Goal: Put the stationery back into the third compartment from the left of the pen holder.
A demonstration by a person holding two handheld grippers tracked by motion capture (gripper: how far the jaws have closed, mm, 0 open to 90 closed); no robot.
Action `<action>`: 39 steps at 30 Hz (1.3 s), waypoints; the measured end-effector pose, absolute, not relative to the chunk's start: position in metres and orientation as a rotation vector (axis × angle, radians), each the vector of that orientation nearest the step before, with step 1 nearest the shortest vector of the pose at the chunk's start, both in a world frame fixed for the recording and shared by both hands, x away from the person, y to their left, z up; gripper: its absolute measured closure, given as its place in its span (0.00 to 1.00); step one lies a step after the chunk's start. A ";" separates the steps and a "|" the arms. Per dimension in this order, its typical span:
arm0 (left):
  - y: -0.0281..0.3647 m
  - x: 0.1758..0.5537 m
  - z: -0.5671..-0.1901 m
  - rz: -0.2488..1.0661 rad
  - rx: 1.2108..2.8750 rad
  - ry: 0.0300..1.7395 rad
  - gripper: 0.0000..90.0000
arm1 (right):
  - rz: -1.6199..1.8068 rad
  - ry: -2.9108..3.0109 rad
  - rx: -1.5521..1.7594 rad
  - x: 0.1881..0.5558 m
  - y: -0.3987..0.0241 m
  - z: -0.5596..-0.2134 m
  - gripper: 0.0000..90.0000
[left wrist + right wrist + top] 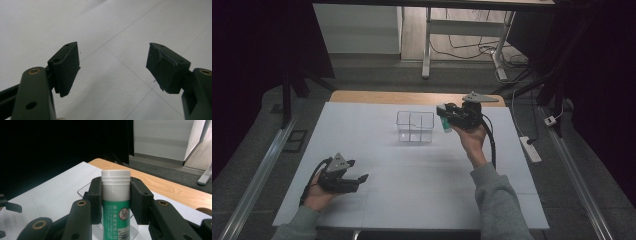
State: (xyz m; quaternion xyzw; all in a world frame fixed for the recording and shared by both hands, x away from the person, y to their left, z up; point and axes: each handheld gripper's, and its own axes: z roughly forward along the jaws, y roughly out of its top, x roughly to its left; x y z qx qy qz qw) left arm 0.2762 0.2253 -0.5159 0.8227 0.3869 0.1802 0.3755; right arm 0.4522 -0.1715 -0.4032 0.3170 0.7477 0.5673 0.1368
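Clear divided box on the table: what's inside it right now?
The clear box looks empty in the high view: its compartments show bare white table. The green tube is beside it, clamped in the right tongs. From the right gripper view, the tube hides most of the box.

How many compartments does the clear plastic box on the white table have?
4, in a two-by-two grid inside the clear plastic box: two toward the person, two toward the table's far edge. None looks hidden.

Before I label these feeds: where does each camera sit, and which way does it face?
High view: above the person's side, looking forward and down; table, clear box, both forearms.
Left gripper view: on the left gripper, facing the tabletop; open jaws.
Right gripper view: on the right gripper, jaws clamping the green tube.
High and right gripper views share tube and box.
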 end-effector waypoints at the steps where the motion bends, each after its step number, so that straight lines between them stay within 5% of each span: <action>1: 0.225 0.276 -0.516 0.460 2.105 0.989 0.29 | 1.640 2.166 0.918 0.453 -0.170 -0.403 0.72; 39: 0.227 0.278 -0.515 0.454 2.101 0.982 0.29 | 1.602 2.180 0.889 0.494 -0.119 -0.412 0.72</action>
